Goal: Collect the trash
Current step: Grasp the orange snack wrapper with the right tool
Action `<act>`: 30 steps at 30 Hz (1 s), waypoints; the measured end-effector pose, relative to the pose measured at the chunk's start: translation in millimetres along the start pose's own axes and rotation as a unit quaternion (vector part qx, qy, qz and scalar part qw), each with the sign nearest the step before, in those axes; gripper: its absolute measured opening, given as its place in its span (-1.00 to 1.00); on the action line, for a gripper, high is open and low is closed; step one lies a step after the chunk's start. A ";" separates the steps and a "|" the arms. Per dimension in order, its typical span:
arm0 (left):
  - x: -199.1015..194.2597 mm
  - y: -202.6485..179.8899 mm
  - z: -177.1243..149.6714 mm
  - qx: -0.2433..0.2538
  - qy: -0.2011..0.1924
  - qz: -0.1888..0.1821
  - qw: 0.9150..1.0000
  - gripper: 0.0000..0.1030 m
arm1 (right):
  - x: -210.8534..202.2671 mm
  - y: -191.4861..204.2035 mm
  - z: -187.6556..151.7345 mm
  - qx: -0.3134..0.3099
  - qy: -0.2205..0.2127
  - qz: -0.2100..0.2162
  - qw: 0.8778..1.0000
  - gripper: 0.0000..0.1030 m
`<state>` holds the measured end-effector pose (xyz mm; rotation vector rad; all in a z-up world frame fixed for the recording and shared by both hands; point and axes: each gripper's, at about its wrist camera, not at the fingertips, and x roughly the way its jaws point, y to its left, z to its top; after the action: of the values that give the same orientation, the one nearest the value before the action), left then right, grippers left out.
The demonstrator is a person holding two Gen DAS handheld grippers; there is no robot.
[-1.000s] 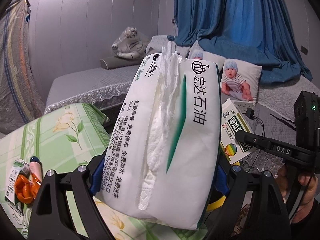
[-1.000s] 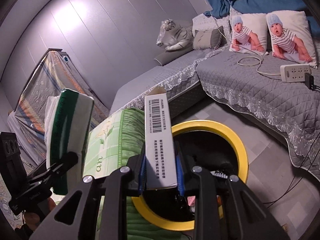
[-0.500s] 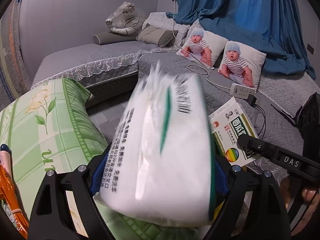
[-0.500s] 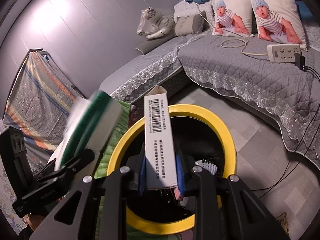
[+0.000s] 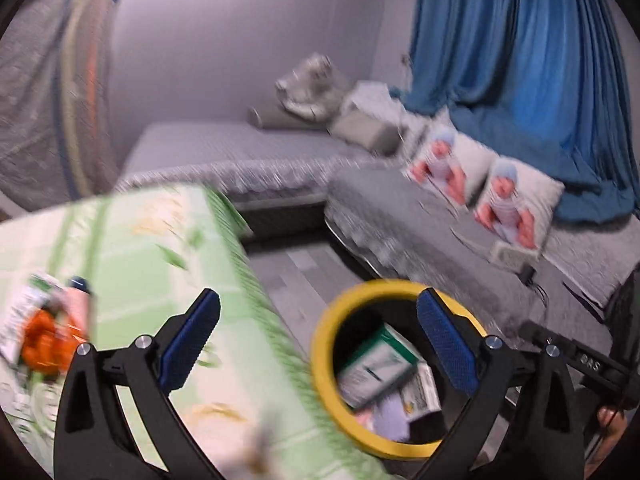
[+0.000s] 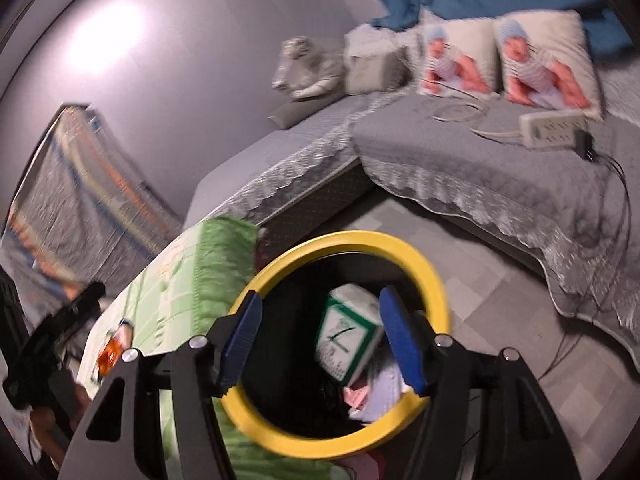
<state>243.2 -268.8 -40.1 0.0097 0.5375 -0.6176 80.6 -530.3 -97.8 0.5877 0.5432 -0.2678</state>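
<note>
- Left wrist view: rides the left gripper (image 5: 318, 338), looks forward and down across the green tabletop (image 5: 132, 256) edge toward the yellow-rimmed bin (image 5: 324, 364); blurred.
- Right wrist view: on the right gripper (image 6: 320, 340), close above the same bin (image 6: 344, 242), facing the grey sofa (image 6: 500, 176).
- Shared: bin, tabletop, sofa, baby-print pillows (image 6: 540, 64) (both views).

yellow-rimmed bin (image 6: 434, 280) mouth open from above; trash (image 6: 348, 336) fills its bottom; green-clothed table (image 5: 160, 248) edge touches its left.
</note>
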 end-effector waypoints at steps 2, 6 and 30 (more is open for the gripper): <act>-24.4 16.5 4.3 0.004 -0.028 0.018 0.999 0.84 | -1.0 24.9 -0.8 -0.031 0.007 0.020 0.999 0.14; -73.8 67.3 6.0 0.023 -0.065 0.066 0.995 0.84 | 10.6 95.9 -12.5 -0.106 0.043 0.082 0.990 0.15; -139.2 301.6 -56.5 0.027 -0.004 0.114 0.993 0.84 | 172.7 368.9 -134.8 -0.361 0.284 0.078 0.885 0.14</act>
<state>288.0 64.1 -66.4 0.1187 0.5039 -0.4078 311.6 -169.4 -121.1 -0.0417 1.0913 0.2801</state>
